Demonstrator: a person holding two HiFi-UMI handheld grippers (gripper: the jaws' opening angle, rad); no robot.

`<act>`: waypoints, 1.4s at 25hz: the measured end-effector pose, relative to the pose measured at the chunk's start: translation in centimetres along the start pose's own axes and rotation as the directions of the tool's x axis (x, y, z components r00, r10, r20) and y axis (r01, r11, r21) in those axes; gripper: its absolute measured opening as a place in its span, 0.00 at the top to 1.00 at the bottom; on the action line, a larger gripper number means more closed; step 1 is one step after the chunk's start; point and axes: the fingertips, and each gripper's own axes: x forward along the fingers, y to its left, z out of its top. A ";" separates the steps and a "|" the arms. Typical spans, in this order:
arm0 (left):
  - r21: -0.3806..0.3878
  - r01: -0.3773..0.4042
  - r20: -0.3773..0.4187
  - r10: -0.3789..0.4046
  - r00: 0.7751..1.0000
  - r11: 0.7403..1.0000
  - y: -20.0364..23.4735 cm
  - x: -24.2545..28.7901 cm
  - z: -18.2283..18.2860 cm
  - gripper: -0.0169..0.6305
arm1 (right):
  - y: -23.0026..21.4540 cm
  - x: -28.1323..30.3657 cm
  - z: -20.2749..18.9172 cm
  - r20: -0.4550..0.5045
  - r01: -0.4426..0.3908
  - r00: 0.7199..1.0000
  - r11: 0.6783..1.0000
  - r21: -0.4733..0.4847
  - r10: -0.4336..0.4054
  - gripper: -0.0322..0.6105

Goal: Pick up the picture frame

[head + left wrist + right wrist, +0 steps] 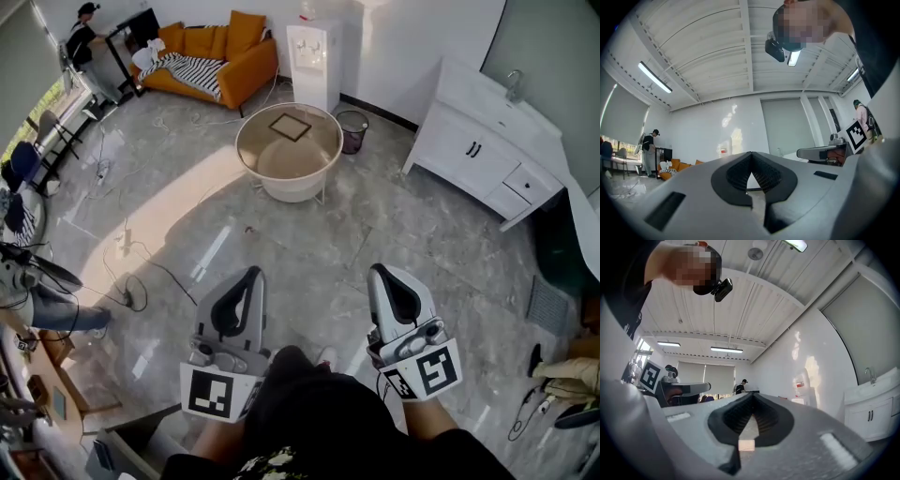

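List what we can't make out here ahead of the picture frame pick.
- Picture frame: head view only, too small to tell what it shows.
- Frame and round table: missing from both gripper views; each gripper's own body blocks the lower field.
- Left gripper and right gripper: the jaw seam is unreadable in the head view; the gripper views show both shut and empty.

The picture frame (290, 127) is square and dark-edged with a pale centre. It lies flat, turned like a diamond, on the far half of the round glass table (258, 159).
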 end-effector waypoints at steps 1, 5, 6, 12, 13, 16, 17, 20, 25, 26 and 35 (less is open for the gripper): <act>-0.023 -0.003 -0.027 0.003 1.000 1.000 -0.7 -0.2 -0.5 0.95 | -0.3 -0.4 -0.2 -0.003 -0.001 1.000 1.000 0.014 0.001 0.96; -0.008 -0.021 -0.035 0.021 0.999 1.000 -0.9 -0.8 -1.1 0.95 | -0.5 -0.9 -0.4 0.004 -0.010 1.000 0.999 0.040 0.010 0.96; 0.001 -0.023 -0.017 0.023 1.000 1.000 -0.7 -0.8 -1.0 0.95 | -0.4 -0.9 -0.3 0.008 -0.018 1.000 0.999 0.045 0.017 0.96; -0.028 -0.040 -0.018 0.040 0.999 0.999 -0.8 0.4 -2.0 0.95 | -2.1 -0.8 -0.7 0.009 -0.026 1.000 0.998 0.059 0.026 0.96; -0.037 -0.047 -0.020 0.047 0.999 0.998 -0.5 0.7 -2.1 0.95 | -2.4 -0.4 -0.9 0.006 -0.027 1.000 0.998 0.058 0.027 0.96; -0.029 -0.066 0.001 0.066 0.998 0.997 0.5 1.2 -1.7 0.95 | -2.6 0.9 -0.6 0.007 -0.045 0.999 0.998 0.039 0.045 0.96; -0.027 -0.068 0.006 0.068 0.998 0.997 0.8 1.5 -1.6 0.95 | -2.7 1.3 -0.5 0.008 -0.049 0.999 0.998 0.032 0.049 0.96; -0.007 -0.066 0.010 0.066 0.998 0.998 1.2 2.4 -1.6 0.95 | -3.5 2.5 -0.8 0.007 -0.044 0.999 0.999 0.026 0.043 0.96; -0.022 -0.065 0.013 0.065 0.998 0.998 2.4 4.7 -2.1 0.95 | -4.4 4.7 -1.1 0.004 -0.047 0.999 0.999 -0.026 0.047 0.96; -0.021 -0.062 0.014 0.062 0.998 0.998 2.6 5.4 -2.0 0.95 | -4.7 5.3 -1.0 0.007 -0.048 0.999 0.999 -0.017 0.048 0.96; -0.029 -0.062 0.017 0.062 0.998 0.998 7.0 10.1 -2.5 0.95 | -7.6 11.3 -1.1 -0.001 -0.032 0.999 0.999 0.007 0.032 0.96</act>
